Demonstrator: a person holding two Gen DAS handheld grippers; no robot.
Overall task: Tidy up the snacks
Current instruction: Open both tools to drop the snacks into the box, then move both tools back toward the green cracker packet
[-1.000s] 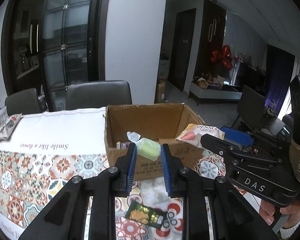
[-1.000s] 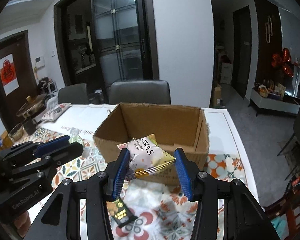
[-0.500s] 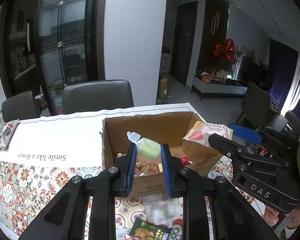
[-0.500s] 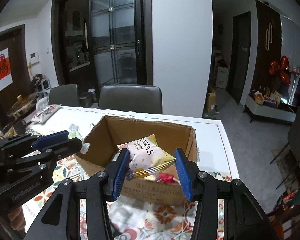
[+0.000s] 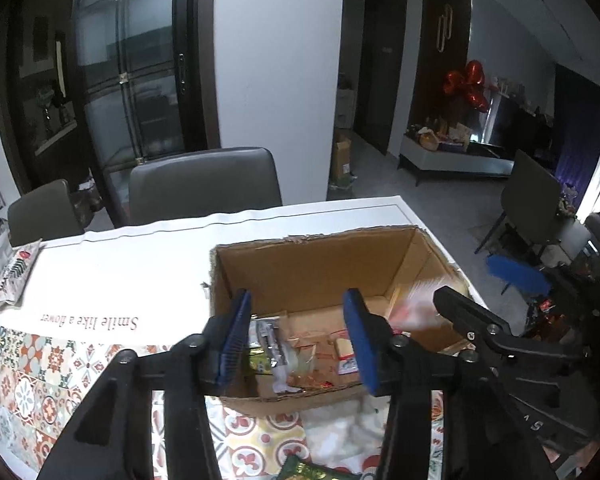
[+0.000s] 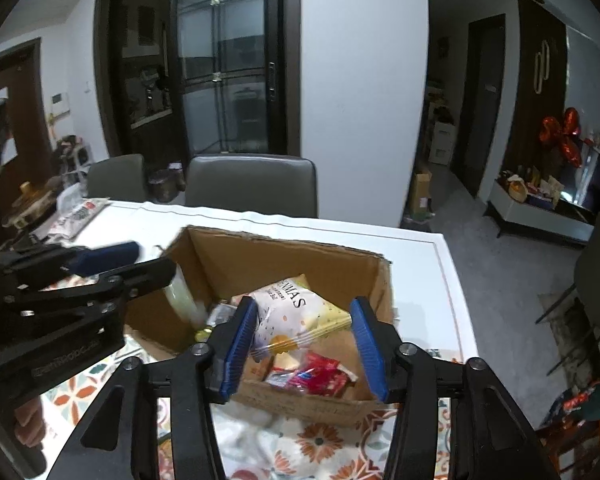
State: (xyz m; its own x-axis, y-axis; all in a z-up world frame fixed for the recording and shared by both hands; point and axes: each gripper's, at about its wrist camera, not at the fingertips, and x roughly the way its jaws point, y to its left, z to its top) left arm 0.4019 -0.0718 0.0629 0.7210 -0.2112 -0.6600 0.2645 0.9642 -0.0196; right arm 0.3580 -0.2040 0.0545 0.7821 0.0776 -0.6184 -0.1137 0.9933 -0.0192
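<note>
1. We are at a dining table [image 5: 284, 216] covered by a patterned cloth, both tools over the cardboard box [image 5: 324, 264].
2. Our left gripper [image 5: 296, 332], clamped on a green packet a second ago, is opening with nothing between its jaws.
3. Our right gripper [image 6: 304, 340] is opening too; the white snack bag [image 6: 300, 312] drops free between the pads.
4. Both snacks land in the box; a dark green packet [image 5: 308, 470] on the cloth looks next.
</note>
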